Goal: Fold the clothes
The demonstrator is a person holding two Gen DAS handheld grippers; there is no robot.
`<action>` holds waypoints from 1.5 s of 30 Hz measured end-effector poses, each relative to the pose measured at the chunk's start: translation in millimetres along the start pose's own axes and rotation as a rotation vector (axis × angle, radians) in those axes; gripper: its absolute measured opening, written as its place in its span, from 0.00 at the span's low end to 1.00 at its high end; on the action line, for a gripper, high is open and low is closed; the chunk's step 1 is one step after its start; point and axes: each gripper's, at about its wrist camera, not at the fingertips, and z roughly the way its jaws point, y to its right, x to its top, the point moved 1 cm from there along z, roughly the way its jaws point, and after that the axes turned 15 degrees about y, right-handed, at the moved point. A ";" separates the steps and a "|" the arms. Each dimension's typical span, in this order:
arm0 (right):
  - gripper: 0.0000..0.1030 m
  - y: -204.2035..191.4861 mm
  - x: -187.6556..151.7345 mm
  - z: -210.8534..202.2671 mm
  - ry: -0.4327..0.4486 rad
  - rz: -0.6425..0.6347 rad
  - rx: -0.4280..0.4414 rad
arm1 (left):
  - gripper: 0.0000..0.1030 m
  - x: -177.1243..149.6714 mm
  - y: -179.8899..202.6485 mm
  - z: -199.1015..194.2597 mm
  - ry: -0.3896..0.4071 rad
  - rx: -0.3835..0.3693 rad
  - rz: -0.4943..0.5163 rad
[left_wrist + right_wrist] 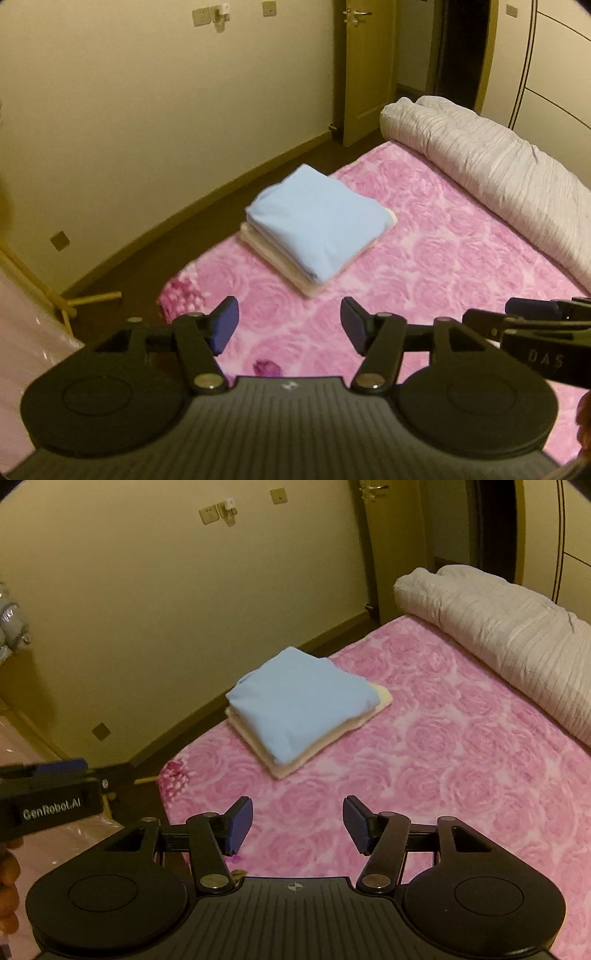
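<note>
Near the bed's wall-side edge, close to its near corner, a folded light blue garment (316, 229) lay on top of a folded cream garment (280, 264), the stack sitting on the pink rose-patterned blanket (424, 266). A rolled white quilt (491, 166) ran along the bed's far edge, leaving a broad bare stretch of blanket between it and the stack. The left claw (290, 323) hung over the near part of the bed, jaws wide and holding nothing. The right claw (298, 821) hung beside it, equally wide and empty, both well short of the stack. The left view showed the half-open door (364, 74) and doorway; the right view alone showed a person's fingers (9, 878) at the left claw's body.
</note>
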 end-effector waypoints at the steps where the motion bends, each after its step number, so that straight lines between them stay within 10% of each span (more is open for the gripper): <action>1: 0.56 2.6 -0.9 -4.8 -0.011 -0.004 -0.006 | 0.56 -2.6 2.8 -4.9 -0.006 -0.001 -0.016; 18: 0.56 29.4 -20.1 -30.1 -0.138 -0.027 -0.010 | 0.56 -38.4 24.3 -38.6 -0.095 0.065 -0.137; 45: 0.56 46.7 13.4 56.6 -0.260 -0.096 -0.056 | 0.56 -11.1 25.6 59.8 -0.189 0.060 -0.147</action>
